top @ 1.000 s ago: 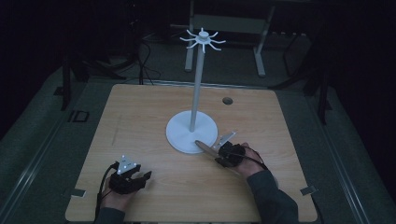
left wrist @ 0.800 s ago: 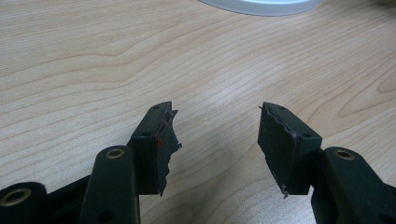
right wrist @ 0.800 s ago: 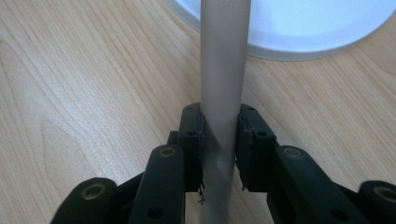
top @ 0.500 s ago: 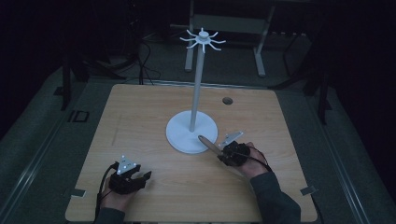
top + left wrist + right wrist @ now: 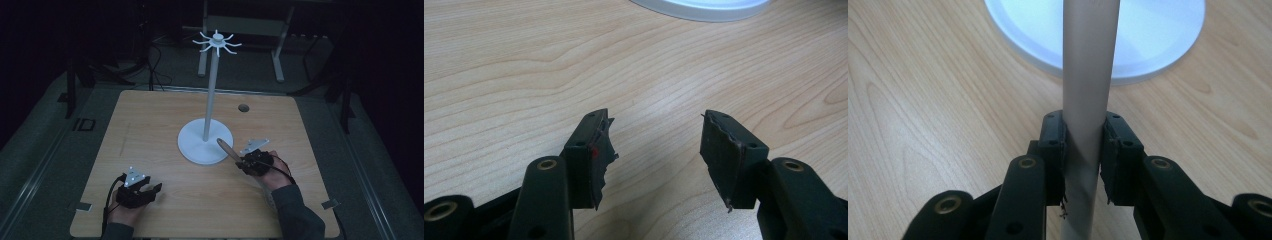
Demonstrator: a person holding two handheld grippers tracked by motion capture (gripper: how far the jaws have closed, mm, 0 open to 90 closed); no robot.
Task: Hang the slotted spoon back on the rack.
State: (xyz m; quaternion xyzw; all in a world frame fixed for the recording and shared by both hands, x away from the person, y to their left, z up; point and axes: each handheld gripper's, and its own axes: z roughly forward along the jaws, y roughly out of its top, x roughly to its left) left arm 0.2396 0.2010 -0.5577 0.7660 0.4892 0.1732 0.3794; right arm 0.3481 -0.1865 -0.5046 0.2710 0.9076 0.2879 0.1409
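Right gripper [image 5: 1083, 165]: jaws pinching a pale rod [image 5: 1087, 100], held slanting above the counter [image 5: 150, 125] toward the white stand base [image 5: 195, 147]. Left gripper [image 5: 654, 150]: jaws spread, nothing between them, low over the counter's near left. Stand pole [image 5: 210, 90] upright, hooked crown [image 5: 217, 42] on top.

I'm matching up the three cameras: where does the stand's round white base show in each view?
High view: the round white base sits mid-table, under the pole.
Left gripper view: its rim at the top edge.
Right gripper view: top centre, behind the held rod.
Shared landmark: the wooden table.
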